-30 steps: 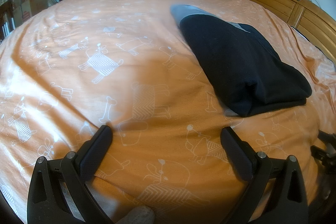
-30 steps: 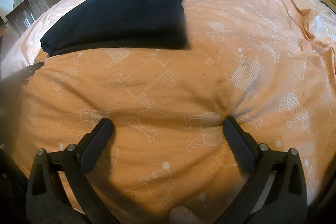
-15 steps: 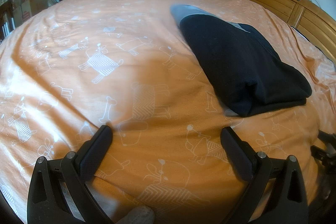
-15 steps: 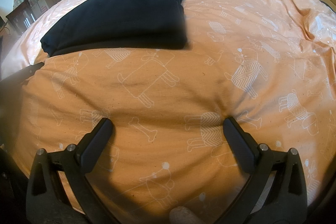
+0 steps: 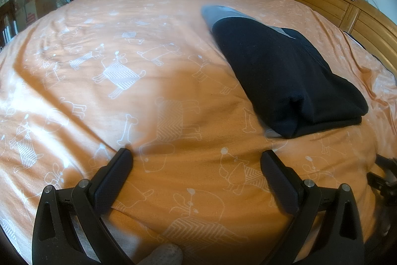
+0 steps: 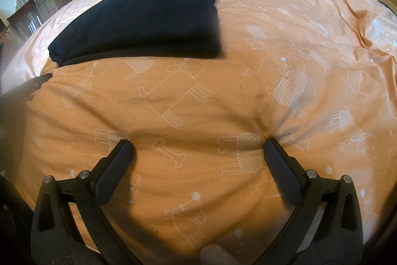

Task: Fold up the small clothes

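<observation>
Orange bedsheet [image 5: 153,101] with white dog outlines carries the folded navy garment [image 5: 285,76], unmoved since a second ago. Left tongs [image 5: 196,158] and right tongs [image 6: 198,148] stay spread apart, empty, pressing the sheet. Clutter beyond is blurred.

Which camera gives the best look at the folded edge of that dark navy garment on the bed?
The left wrist view: the folded dark navy garment shows its stacked layers end-on at the near corner. The right wrist view shows the garment mostly from above, its top surface and stitched seam.
</observation>
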A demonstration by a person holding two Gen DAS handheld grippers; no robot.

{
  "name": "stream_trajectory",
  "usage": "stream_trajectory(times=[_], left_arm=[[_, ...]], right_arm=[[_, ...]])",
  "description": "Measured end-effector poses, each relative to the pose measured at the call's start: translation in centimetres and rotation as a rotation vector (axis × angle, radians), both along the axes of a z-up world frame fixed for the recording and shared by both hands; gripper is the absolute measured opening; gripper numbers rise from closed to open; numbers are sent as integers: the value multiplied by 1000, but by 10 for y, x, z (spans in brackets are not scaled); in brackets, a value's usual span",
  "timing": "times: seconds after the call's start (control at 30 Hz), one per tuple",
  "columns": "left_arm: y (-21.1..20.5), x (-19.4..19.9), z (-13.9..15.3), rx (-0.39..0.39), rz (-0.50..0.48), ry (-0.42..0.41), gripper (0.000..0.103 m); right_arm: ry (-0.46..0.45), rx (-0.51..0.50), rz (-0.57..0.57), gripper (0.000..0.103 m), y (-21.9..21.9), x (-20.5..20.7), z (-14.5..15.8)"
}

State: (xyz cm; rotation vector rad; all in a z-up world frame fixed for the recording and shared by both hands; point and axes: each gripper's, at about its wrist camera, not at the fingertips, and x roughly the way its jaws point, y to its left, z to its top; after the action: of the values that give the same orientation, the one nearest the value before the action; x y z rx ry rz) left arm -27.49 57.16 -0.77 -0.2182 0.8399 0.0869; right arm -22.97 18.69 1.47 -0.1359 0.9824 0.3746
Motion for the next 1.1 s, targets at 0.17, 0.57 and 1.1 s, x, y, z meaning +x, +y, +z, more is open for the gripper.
stream_trajectory(times=[0.17, 0.57, 1.1], left_arm=[[-1, -1, 1, 9, 1, -3, 103], [-4, 3, 3, -10, 1, 1, 103], [-18, -6, 54, 56, -7, -70, 103]], right_arm=[[-6, -11, -2, 103, 4, -1, 1], [-4, -5, 0, 103, 7, 0, 0], [-41, -10, 3, 103, 14, -5, 29]])
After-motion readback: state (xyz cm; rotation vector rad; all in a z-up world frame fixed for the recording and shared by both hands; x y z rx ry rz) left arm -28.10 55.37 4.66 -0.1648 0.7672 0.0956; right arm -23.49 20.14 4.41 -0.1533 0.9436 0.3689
